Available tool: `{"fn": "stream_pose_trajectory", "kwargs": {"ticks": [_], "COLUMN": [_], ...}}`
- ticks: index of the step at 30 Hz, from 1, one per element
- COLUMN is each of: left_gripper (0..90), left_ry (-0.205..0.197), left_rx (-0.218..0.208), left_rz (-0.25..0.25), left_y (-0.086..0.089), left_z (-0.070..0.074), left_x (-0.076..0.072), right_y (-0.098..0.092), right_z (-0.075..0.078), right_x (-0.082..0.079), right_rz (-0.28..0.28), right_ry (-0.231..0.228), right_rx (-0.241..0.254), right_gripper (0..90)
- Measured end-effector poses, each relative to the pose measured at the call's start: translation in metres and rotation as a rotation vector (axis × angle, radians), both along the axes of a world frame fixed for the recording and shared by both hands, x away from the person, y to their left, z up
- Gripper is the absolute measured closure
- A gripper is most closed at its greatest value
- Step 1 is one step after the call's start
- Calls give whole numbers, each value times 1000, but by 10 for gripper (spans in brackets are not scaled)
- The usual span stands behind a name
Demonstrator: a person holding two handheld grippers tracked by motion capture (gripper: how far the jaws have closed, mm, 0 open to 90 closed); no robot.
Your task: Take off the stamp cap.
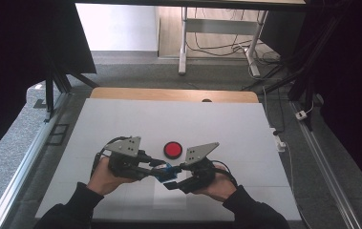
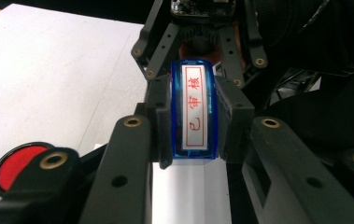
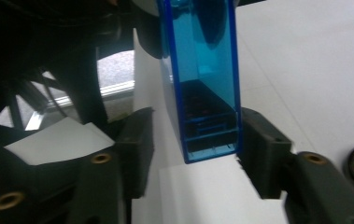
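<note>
Both claws meet over the near bench [image 1: 121,119]: left claw [image 1: 162,168] clamps the blue stamp [image 2: 194,109]; right claw [image 1: 176,171] brackets it loosely. Uneven pulling could drop it beside the red pad [image 1: 173,149].

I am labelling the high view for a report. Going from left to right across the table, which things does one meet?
Left gripper → blue stamp → right gripper. The red ink pad lies farther back, above the stamp, so its place in the order is unclear.

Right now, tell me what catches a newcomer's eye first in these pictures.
A blue stamp with red characters on its label, clamped in the left hand-held gripper above the white table. The right hand-held gripper straddles its other end with a gap on one side. A red ink pad lies just beyond.
</note>
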State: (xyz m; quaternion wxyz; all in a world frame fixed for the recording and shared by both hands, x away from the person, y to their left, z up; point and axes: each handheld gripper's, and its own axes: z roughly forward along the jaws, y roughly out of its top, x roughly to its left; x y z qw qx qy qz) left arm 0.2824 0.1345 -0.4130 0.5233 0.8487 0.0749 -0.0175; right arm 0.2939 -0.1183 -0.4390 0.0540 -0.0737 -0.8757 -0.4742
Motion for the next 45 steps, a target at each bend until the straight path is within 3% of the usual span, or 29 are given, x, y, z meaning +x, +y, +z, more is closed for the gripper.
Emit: {"fn": "stream_pose_trajectory", "kwargs": {"ticks": [5,14,24,29,31,35,36,39,40,45], "left_gripper": [704,704,705,706,706,706,707,706,706,706], "left_ry": [-4,-3,1,-32,-27,-4,10,18,22,8], "left_rx": [-20,-32,-48,-43,-42,-45,-48,-51,-53,-42], "left_rz": [-15,-32,-52,-43,-44,-54,-65,-75,-81,-77], "left_y": [1,2,3,3,4,4,4,4,3,2], "left_z": [0,-1,-1,1,1,1,1,0,0,1], "left_x": [0,0,1,-1,-1,0,1,1,1,0], "right_y": [-1,-3,-3,-3,-3,-2,-2,-2,-3,-3], "right_z": [1,1,2,3,3,4,4,5,6,5], "right_x": [1,2,3,3,4,3,1,0,-2,-2], "right_rz": [24,45,66,50,44,57,76,96,114,114], "right_ry": [12,24,41,69,83,62,33,5,-31,-47], "right_rx": [17,35,45,39,40,36,33,31,30,20], "right_gripper": [585,655,683,685,686,688,689,690,691,690]}}
